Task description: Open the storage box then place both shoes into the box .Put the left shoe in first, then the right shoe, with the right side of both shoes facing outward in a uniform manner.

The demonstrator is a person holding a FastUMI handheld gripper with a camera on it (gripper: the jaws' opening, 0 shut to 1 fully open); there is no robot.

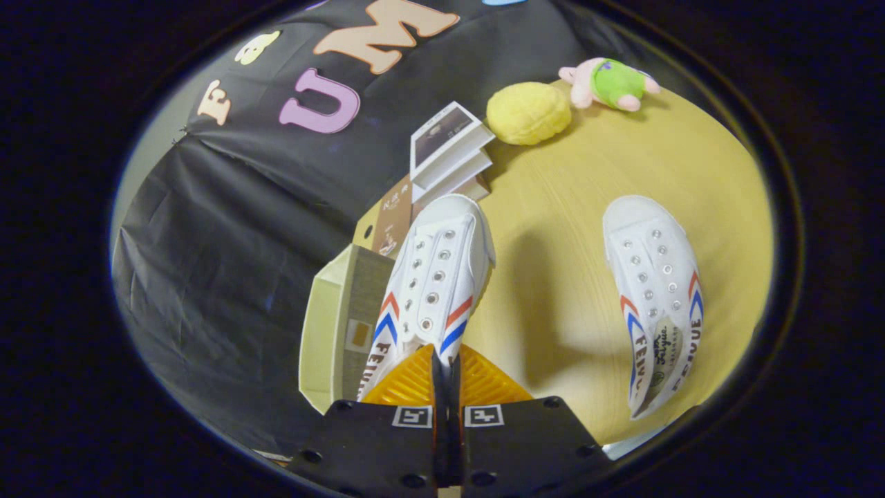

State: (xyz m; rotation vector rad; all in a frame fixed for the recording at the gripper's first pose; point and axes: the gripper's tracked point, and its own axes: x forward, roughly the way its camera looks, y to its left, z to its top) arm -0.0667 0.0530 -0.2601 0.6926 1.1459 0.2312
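My gripper (pixel 442 360) is shut on the heel end of a white sneaker (pixel 435 277) with red and blue chevrons. The sneaker is lifted, its toe pointing away from the fingers. It hangs at the table's edge, beside and partly over a pale beige storage box (pixel 339 325) that lies just left of the fingers. I cannot tell how far the box stands open. The second matching sneaker (pixel 657 290) lies flat on the yellow wooden table (pixel 553 207), off to the right of the fingers with its opening facing up.
Beyond the held sneaker stand stacked white boxes (pixel 449 149) and a brown cardboard panel (pixel 392 221). A yellow plush ball (pixel 529 113) and a pink-and-green plush toy (pixel 612 83) rest at the table's far side. The black cloth wall hangs to the left.
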